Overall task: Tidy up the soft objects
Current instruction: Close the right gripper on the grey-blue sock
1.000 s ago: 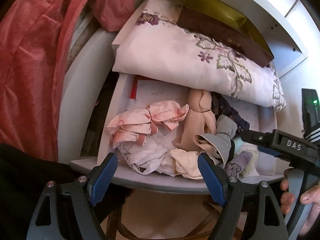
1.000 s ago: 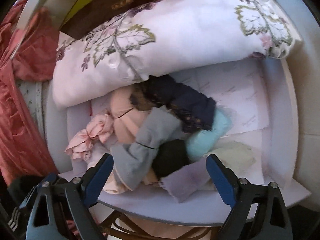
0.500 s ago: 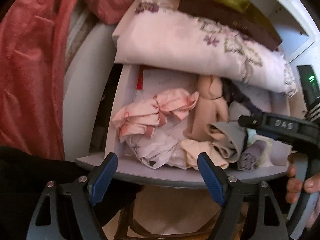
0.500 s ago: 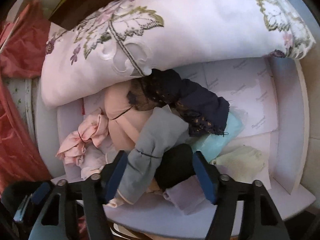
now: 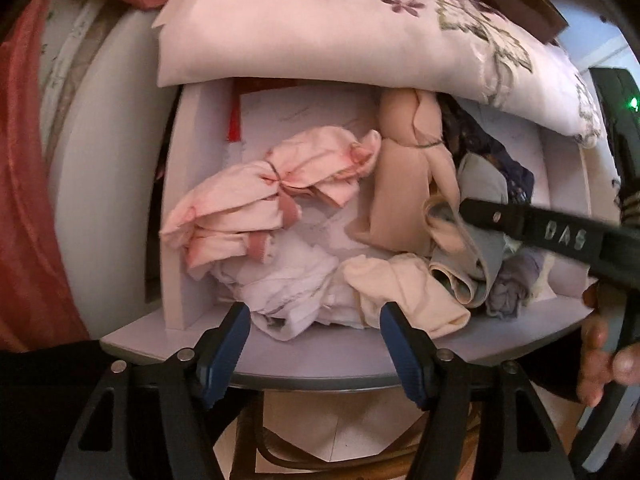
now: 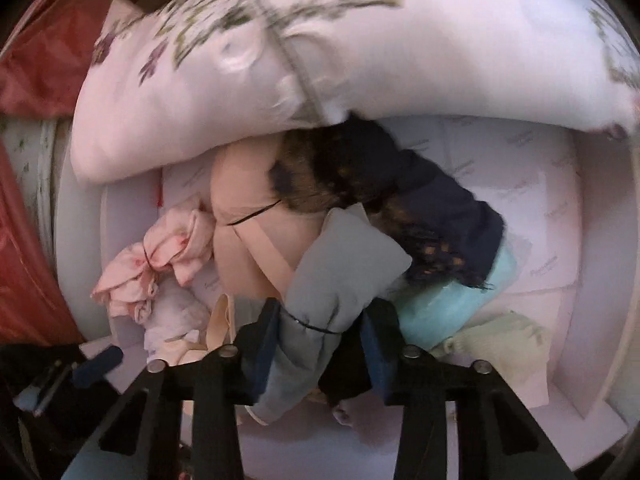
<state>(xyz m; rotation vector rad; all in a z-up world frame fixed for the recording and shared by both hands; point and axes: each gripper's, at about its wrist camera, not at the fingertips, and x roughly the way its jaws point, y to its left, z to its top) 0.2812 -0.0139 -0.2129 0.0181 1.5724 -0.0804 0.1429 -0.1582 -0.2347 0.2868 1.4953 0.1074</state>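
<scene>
The right gripper [image 6: 316,344] is closing its jaws around a grey bundle [image 6: 340,276] at the drawer [image 5: 280,344] front, pads at its sides. The left gripper [image 5: 316,340], closing but holding nothing, hangs over white cloth [image 5: 288,292]. Behind lies a floral pillow [image 5: 320,28].

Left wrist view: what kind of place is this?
Likely a bedroom wardrobe or dresser: a white open drawer holds bundled small garments such as a tied pink bundle, with a floral pillow lying over its back.
</scene>
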